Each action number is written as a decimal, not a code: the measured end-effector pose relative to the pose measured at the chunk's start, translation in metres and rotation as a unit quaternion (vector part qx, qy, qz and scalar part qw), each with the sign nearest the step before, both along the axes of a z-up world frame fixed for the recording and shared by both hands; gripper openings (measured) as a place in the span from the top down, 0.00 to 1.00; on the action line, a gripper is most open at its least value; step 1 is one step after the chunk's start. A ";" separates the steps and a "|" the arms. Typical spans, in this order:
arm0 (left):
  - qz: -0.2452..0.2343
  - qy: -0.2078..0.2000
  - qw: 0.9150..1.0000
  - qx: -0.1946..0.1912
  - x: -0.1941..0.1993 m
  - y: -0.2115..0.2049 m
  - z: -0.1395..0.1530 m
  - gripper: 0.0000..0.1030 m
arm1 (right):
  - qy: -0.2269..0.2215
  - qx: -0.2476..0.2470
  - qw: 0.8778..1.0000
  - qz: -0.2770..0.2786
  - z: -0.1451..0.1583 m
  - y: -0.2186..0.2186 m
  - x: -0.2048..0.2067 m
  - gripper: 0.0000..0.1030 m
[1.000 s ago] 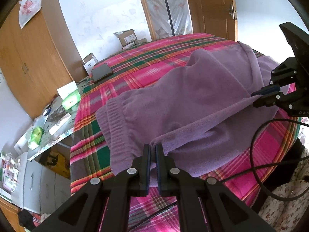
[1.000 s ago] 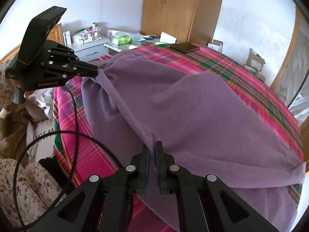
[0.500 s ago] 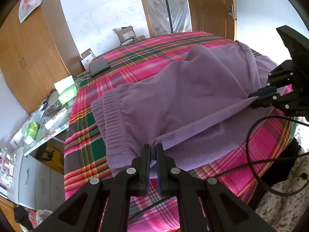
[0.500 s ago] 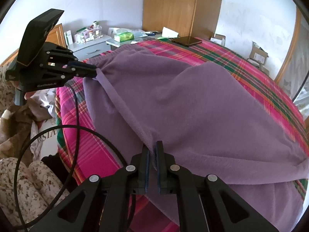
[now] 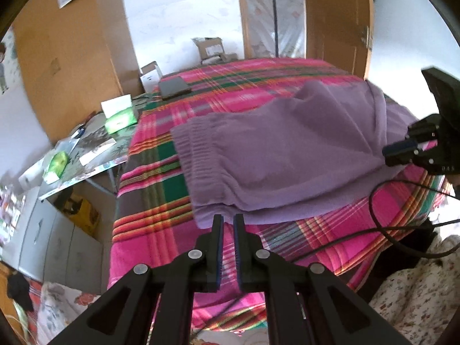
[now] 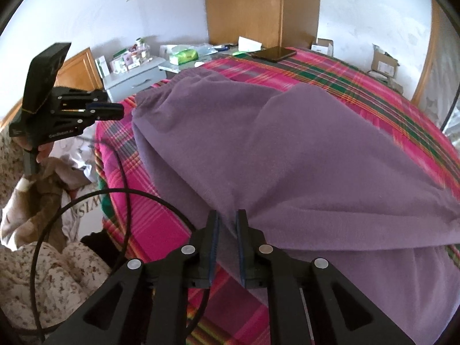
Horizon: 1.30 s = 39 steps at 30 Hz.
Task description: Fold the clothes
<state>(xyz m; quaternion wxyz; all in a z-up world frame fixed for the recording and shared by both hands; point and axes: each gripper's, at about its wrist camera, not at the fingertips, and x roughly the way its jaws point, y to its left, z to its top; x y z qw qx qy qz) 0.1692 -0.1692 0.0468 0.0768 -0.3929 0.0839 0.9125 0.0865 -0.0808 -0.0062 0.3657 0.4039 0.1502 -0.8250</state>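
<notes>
Left wrist view: the left gripper is seen parted and empty, just short of the purple fleece garment folded on the plaid bedspread. The right gripper is slackened, with fabric between its fingers. A fold appears just laid; regrasping for the next fold is judged necessary.

You face a bed with a pink, green and orange plaid cover. At ten o'clock stands a wooden wardrobe. White walls catch bright daylight. A wooden door stands at one o'clock.
</notes>
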 end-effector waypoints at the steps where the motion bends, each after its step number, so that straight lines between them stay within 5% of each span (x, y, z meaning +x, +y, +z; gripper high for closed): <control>1: 0.004 0.005 1.000 0.003 0.003 -0.002 0.004 0.92 | 0.000 -0.005 1.000 -0.002 0.002 0.003 0.002 0.88; 11: 0.022 0.026 0.994 0.103 -0.031 -0.023 0.042 0.92 | 0.032 -0.043 0.995 -0.082 0.034 0.054 0.013 0.86; 19: 0.050 -0.032 0.979 0.195 -0.109 -0.039 0.037 0.84 | 0.028 -0.137 0.976 -0.170 0.035 0.084 0.002 0.79; 25: 0.063 -0.082 0.974 0.203 -0.150 -0.040 0.018 0.75 | -0.011 -0.168 0.967 -0.190 0.018 0.077 -0.020 0.79; 29: 0.080 -0.121 0.957 0.252 -0.167 -0.054 0.004 0.75 | -0.024 -0.172 0.966 -0.191 0.012 0.075 -0.028 0.79; 39: 0.085 -0.165 0.931 0.315 -0.180 -0.070 -0.010 0.75 | -0.026 -0.170 0.967 -0.188 0.010 0.065 -0.050 0.79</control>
